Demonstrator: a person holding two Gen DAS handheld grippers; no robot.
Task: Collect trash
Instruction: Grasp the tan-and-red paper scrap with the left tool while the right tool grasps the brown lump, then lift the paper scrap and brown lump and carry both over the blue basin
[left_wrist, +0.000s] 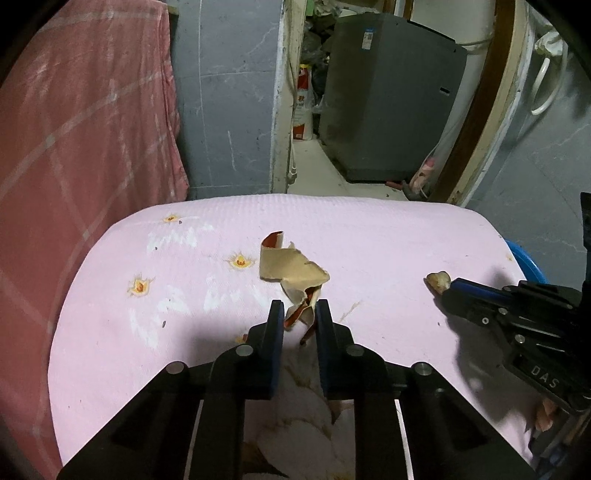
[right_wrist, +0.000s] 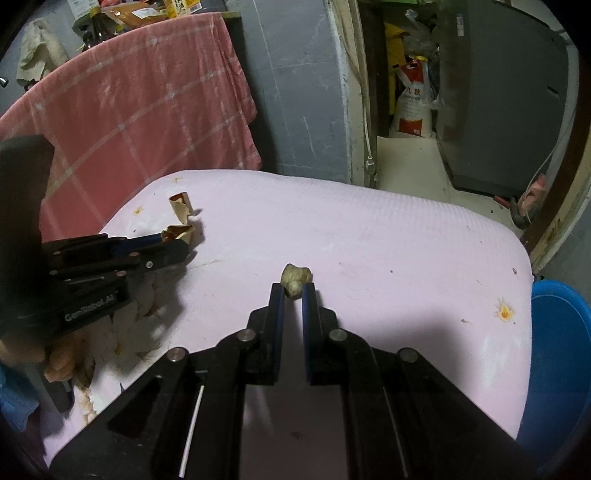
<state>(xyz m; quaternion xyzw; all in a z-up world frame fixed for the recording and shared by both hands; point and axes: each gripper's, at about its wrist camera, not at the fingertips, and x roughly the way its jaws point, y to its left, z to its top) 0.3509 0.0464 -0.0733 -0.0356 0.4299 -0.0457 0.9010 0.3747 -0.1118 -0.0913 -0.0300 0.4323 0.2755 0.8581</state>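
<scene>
A torn brown paper scrap (left_wrist: 291, 266) with a red inner side lies curled on the pink table cover (left_wrist: 369, 240). My left gripper (left_wrist: 299, 308) is shut on its near crumpled end; the right wrist view shows the same grip, the left gripper (right_wrist: 186, 245) pinching the scrap (right_wrist: 181, 210). A small beige crumpled lump (right_wrist: 295, 277) sits pinched at the tips of my right gripper (right_wrist: 294, 290), just above the cover. In the left wrist view the right gripper (left_wrist: 445, 291) and the lump (left_wrist: 437, 280) are at the right.
A blue bin (right_wrist: 557, 350) stands beside the table's right edge. A pink checked cloth (left_wrist: 74, 147) hangs at the left. Beyond the table a doorway shows a grey appliance (left_wrist: 388, 103) and a sack (right_wrist: 412, 107) on the floor. The cover has stains and small burn marks.
</scene>
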